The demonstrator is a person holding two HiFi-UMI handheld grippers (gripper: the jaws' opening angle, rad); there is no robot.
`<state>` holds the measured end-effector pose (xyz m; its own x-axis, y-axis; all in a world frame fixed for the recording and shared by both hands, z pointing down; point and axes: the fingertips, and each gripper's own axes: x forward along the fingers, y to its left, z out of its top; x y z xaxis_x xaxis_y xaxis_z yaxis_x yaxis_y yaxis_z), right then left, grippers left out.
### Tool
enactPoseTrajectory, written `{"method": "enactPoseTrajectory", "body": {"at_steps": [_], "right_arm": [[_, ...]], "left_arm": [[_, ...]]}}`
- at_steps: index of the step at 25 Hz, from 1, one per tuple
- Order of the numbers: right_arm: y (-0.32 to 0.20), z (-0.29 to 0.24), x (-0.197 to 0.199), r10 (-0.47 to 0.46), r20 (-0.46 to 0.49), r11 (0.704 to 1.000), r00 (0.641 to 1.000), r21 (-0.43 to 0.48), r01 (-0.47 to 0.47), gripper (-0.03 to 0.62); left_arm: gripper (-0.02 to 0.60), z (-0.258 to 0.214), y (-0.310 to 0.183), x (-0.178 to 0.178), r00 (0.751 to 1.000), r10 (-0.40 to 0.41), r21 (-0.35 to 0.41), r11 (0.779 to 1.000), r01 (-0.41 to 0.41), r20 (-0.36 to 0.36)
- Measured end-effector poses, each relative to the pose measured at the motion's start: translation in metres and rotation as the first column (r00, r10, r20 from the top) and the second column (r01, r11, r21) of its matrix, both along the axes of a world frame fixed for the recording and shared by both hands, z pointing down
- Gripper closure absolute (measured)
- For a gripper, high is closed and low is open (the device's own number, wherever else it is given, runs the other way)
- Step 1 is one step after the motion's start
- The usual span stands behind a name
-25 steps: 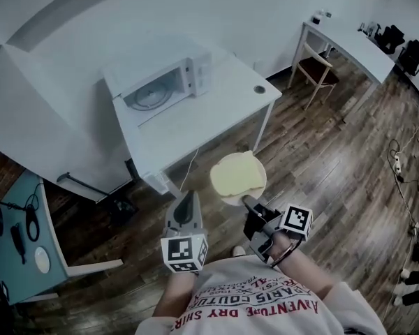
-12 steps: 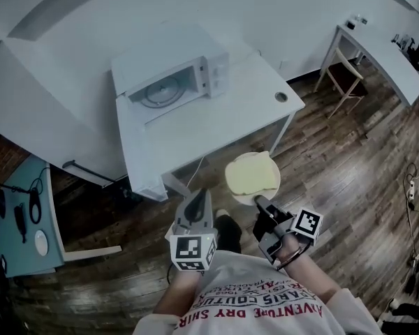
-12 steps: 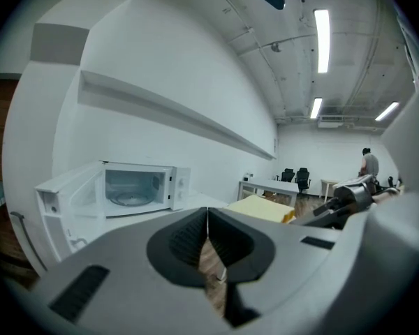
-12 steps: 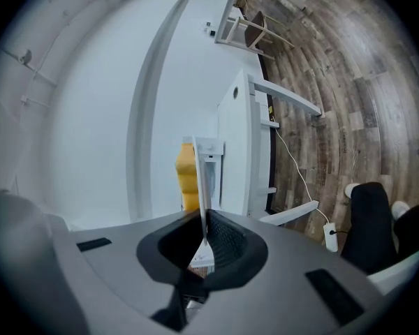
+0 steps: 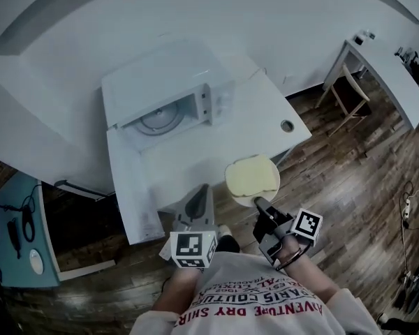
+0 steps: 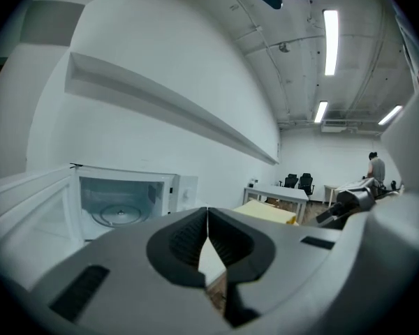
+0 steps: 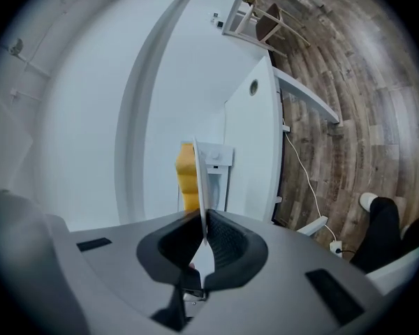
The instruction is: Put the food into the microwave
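A white microwave (image 5: 169, 102) stands at the back of a white table (image 5: 195, 160), its door (image 6: 29, 211) swung open to the left and the glass turntable (image 5: 156, 121) showing inside. My right gripper (image 5: 262, 211) is shut on the rim of a white plate (image 5: 246, 197) that carries a pale yellow slab of food (image 5: 252, 176). The plate hovers over the table's front right edge. In the right gripper view the plate (image 7: 202, 180) is edge-on between the jaws, with the food (image 7: 187, 174) to its left. My left gripper (image 5: 198, 199) is shut and empty, its tips over the table's front edge.
A round cable hole (image 5: 287, 125) sits near the table's right corner. A wooden chair (image 5: 347, 89) and a second white table (image 5: 385, 67) stand at the far right. A teal side table (image 5: 19, 257) with small items is at the lower left. The floor is wood planks.
Both grippers and the plate have moved forward toward the microwave table. The plate, earlier over the floor, now hangs over the table's front edge.
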<state>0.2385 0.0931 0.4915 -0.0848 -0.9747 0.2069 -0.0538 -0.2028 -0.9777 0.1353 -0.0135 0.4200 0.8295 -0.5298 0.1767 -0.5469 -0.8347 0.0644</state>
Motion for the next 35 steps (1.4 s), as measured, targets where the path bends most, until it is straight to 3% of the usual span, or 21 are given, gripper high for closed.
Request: {"method": "enactPoseTrajectory", "body": {"at_steps": [9, 18, 24, 35], "right_arm": [[-0.119, 0.004, 0.012, -0.122, 0.022, 0.992, 0.992, -0.028, 0.123, 0.571], [-0.195, 0.017, -0.013, -0.318, 0.069, 0.945, 0.946, -0.053, 0.321, 0.571], [-0.238, 0.026, -0.025, -0.465, 0.089, 0.879, 0.881, -0.074, 0.472, 0.571], [-0.306, 0.039, -0.013, -0.655, 0.127, 0.743, 0.744, -0.069, 0.666, 0.571]], "left_arm": [[0.574, 0.000, -0.102, 0.011, 0.995, -0.096, -0.016, 0.995, 0.096, 0.017], [0.574, 0.012, -0.149, -0.016, 0.965, -0.258, -0.043, 0.965, 0.260, 0.051], [0.574, 0.019, -0.179, -0.031, 0.917, -0.392, -0.058, 0.916, 0.396, 0.074], [0.574, 0.026, -0.222, -0.026, 0.796, -0.595, -0.055, 0.796, 0.603, 0.110]]}}
